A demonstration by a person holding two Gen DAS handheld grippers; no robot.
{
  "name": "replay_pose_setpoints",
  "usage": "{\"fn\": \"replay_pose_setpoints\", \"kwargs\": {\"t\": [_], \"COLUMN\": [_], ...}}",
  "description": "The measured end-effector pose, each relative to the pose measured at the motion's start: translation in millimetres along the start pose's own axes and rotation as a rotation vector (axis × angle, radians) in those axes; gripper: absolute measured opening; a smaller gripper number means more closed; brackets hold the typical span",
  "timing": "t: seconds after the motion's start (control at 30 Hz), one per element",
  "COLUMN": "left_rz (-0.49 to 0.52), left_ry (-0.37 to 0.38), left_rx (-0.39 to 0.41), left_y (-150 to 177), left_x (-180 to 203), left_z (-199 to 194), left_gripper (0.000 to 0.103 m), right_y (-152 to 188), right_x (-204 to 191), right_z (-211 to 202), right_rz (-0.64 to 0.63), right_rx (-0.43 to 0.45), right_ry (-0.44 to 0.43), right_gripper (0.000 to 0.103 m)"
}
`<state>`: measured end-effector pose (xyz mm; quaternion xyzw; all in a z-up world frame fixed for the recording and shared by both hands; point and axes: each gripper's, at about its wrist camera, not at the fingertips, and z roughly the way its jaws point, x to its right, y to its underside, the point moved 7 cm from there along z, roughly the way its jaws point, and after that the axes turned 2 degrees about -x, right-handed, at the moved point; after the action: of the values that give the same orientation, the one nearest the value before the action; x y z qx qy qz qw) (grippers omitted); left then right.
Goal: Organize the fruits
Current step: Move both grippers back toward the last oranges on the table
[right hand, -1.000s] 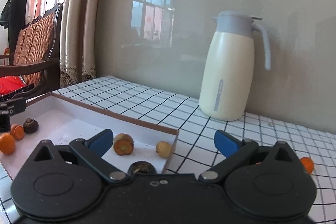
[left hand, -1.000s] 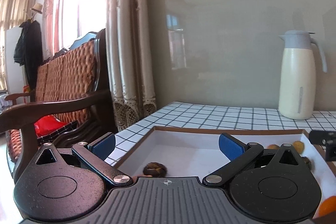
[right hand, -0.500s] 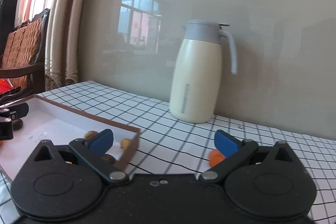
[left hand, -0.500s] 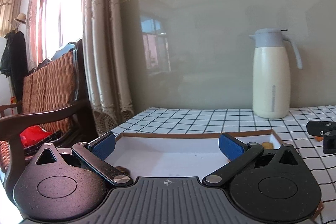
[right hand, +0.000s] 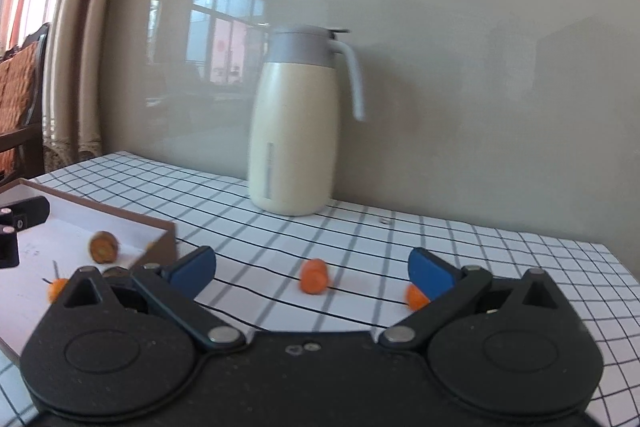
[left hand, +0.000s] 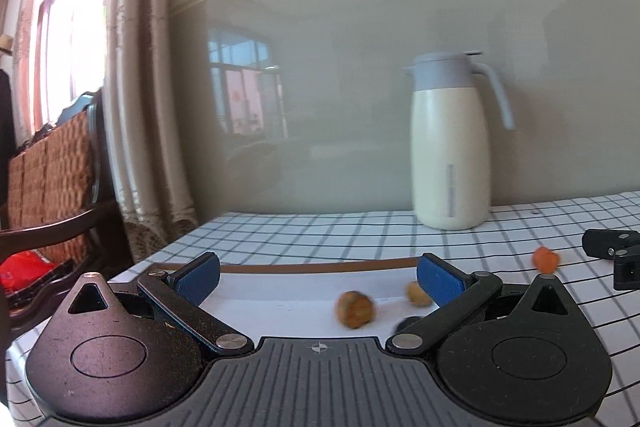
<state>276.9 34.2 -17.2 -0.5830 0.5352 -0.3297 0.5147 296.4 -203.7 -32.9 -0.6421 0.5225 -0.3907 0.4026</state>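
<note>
A white tray with a brown rim (left hand: 320, 267) lies on the checked tablecloth; it also shows at the left of the right wrist view (right hand: 160, 227). In it lie a brownish-orange fruit (left hand: 354, 309), a small yellow fruit (left hand: 416, 294) and a dark fruit (left hand: 404, 323). My left gripper (left hand: 318, 277) is open and empty above the tray. My right gripper (right hand: 312, 267) is open and empty above the cloth. An orange fruit (right hand: 315, 275) lies on the cloth between its fingers, and another orange fruit (right hand: 416, 297) lies by its right finger.
A cream thermos jug with a grey lid (left hand: 450, 143) stands at the back by the wall, also in the right wrist view (right hand: 298, 123). A wooden chair (left hand: 52, 179) and curtains (left hand: 136, 87) are to the left. The table edge runs at the right (right hand: 624, 279).
Both grippers have swung to the right. The right gripper left the tray and now has the loose orange fruits on the cloth in front of it. Both stayed open.
</note>
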Motion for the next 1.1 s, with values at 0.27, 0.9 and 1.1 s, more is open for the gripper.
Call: {"fn": "replay_pose_setpoints", "kwargs": {"t": [0.27, 0.9, 1.1], "left_rz": [-0.047, -0.004, -0.019], "left_ry": [0.135, 0.278, 0.324], "left_rx": [-0.028, -0.184, -0.235], "left_y": [-6, 3, 5], "left_x": [57, 171, 199], "left_z": [8, 73, 92], "left_gripper": [0.103, 0.101, 0.083], "right_y": [10, 35, 37], "right_x": [37, 88, 98], "right_z": [6, 84, 98], "right_rz": [0.016, 0.045, 0.074], "right_rx": [-0.016, -0.218, -0.263], "right_ry": [0.072, 0.048, 0.031], "right_gripper": [0.097, 0.073, 0.062]}}
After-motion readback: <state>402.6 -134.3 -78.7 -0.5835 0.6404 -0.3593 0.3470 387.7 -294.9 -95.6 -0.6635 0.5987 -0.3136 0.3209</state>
